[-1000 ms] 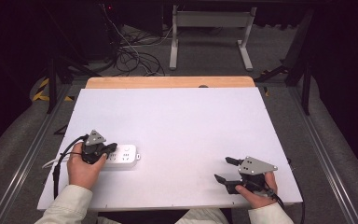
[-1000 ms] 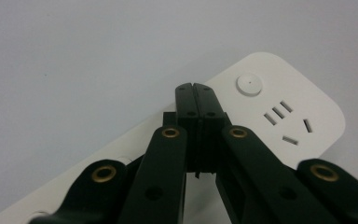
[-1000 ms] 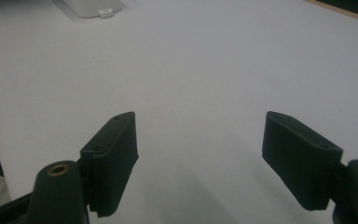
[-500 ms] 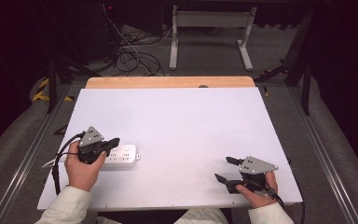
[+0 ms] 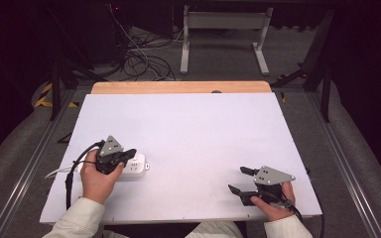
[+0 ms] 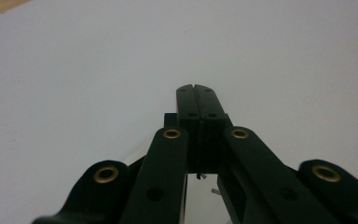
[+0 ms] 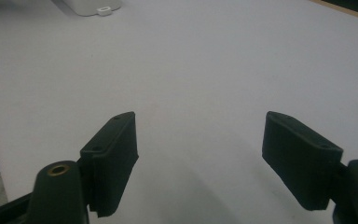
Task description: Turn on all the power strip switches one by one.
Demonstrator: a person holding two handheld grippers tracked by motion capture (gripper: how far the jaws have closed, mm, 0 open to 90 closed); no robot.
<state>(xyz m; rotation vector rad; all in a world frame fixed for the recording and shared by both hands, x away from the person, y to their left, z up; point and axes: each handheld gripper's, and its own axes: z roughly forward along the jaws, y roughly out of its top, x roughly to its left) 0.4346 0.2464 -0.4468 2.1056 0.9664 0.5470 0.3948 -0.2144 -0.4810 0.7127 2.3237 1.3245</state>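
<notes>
A white power strip [image 5: 138, 168] lies on the white table [image 5: 188, 134] at the front left, with its cable trailing left. My left gripper [image 5: 130, 154] hangs just over the strip and points right. In the left gripper view its jaws are pressed together with nothing between them, and a sliver of the white strip [image 6: 200, 198] shows beneath them. My right gripper [image 5: 236, 179] rests near the front right edge, pointing left, open and empty. The right gripper view has the strip's end [image 7: 91, 5] far off at its top left.
A wooden strip [image 5: 178, 87] runs along the table's far edge. Beyond it are loose cables [image 5: 139, 59] on the floor and a white metal stand [image 5: 223, 34]. Dark metal rails [image 5: 25, 173] run down both sides of the table.
My left gripper has lifted slightly and shifted a little over the power strip, still shut. The right gripper has stayed where it was.
</notes>
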